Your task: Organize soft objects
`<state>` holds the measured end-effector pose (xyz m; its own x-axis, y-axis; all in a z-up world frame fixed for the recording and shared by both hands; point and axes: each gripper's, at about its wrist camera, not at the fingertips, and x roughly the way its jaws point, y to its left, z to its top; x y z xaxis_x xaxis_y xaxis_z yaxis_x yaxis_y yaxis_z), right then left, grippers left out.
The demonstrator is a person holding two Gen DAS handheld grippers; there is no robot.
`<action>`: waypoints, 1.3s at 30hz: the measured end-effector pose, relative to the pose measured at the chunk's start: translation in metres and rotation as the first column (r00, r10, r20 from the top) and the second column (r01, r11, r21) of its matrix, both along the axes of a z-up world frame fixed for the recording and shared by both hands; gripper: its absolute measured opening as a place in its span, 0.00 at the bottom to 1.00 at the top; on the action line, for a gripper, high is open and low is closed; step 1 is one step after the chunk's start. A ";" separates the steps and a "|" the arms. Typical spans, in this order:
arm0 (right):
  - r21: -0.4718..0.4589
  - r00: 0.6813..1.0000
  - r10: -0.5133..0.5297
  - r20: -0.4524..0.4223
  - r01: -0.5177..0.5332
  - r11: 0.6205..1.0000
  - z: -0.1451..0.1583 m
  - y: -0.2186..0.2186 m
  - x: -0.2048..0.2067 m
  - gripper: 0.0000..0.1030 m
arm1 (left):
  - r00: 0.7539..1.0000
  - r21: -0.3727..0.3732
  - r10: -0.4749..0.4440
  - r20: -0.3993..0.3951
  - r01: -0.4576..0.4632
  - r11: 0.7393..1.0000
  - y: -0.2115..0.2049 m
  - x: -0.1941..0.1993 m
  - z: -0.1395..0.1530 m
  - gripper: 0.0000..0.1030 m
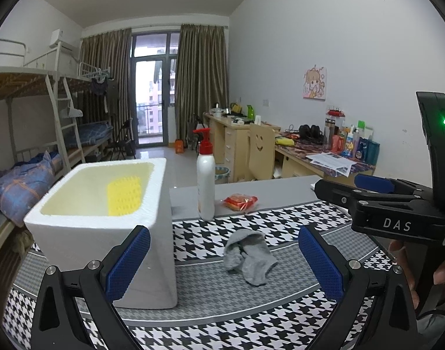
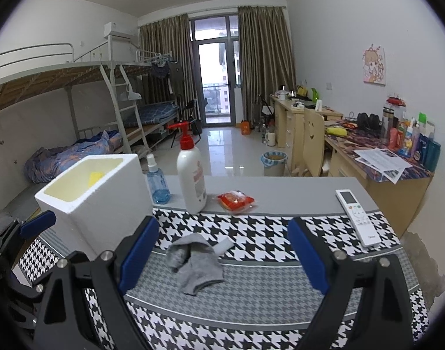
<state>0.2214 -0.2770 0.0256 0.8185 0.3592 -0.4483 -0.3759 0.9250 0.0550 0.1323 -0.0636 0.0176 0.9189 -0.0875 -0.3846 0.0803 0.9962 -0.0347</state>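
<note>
Both your grippers hang over the table, and neither one has hold of anything. Your left gripper (image 1: 223, 258) has its jaws wide apart, with the grey sock (image 1: 249, 255) lying on the mat (image 1: 280, 300) out ahead, between the two blue pads but not touched by them. Your right gripper (image 2: 222, 258) is wide open too, and the same sock sits in front of it, closer to its left pad.

The sock is crumpled in a small heap just beside the white foam box (image 1: 105, 218). A yellow sponge (image 1: 124, 195) already leans inside that box, so the box looks like the home for soft things.

To do this step well, pick one gripper for the sock. The left one is nearer the box. Come down so one pad lands on each side of the heap, right at its thick middle. Squeeze slowly until the cloth bunches up. Lift it clear over the box wall before you let go. Keep away from the tall white bottle (image 1: 205, 186) behind the sock, because it could tip over.

Some things are hard to see. The bottom of the box is hidden by its wall. You cannot tell if the heap is one sock or two. The red packet (image 1: 240, 201) may be soft or not.
</note>
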 end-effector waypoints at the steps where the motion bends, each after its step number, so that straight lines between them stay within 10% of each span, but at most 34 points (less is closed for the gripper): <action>1: -0.001 1.000 0.000 -0.003 0.000 1.000 -0.001 -0.002 0.001 0.90 | 1.000 0.000 -0.003 -0.005 0.003 1.000 -0.001 0.001 -0.001 0.99; 39: -0.071 0.992 0.000 -0.122 -0.009 0.997 -0.042 -0.034 0.041 0.90 | 0.992 0.040 -0.002 -0.123 0.007 0.999 -0.047 0.065 -0.047 0.99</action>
